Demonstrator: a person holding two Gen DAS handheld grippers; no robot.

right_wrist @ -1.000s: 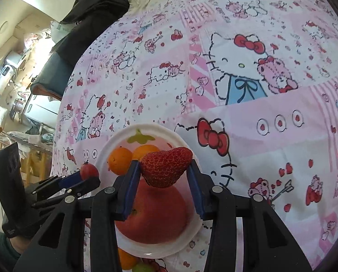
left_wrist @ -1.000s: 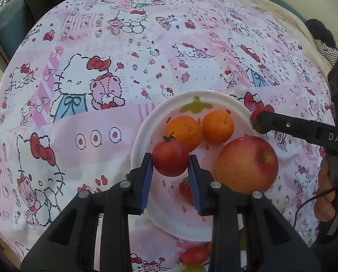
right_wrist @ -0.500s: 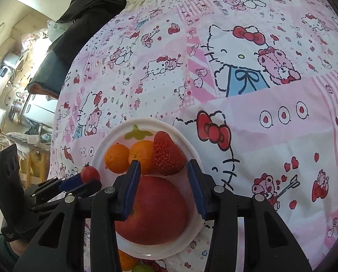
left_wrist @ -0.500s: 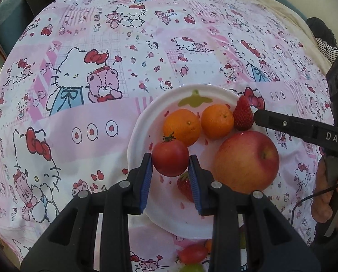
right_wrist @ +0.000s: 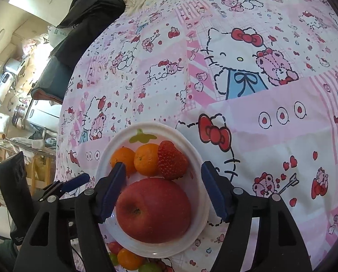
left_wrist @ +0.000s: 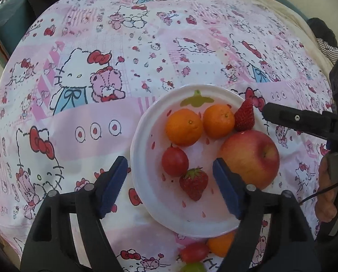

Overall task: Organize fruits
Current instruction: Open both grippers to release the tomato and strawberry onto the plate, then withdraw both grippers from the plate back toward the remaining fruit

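Pink cartoon-print bedsheet (left_wrist: 146,52) carries my white plate (left_wrist: 144,158), already holding apple (left_wrist: 250,158), two oranges, tomato (left_wrist: 175,161) and strawberries. Both my jaws stand spread, holding nothing. Loose fruit (left_wrist: 220,244) lies just behind the plate's near rim, beneath my left gripper (left_wrist: 170,181), likely the closer one.
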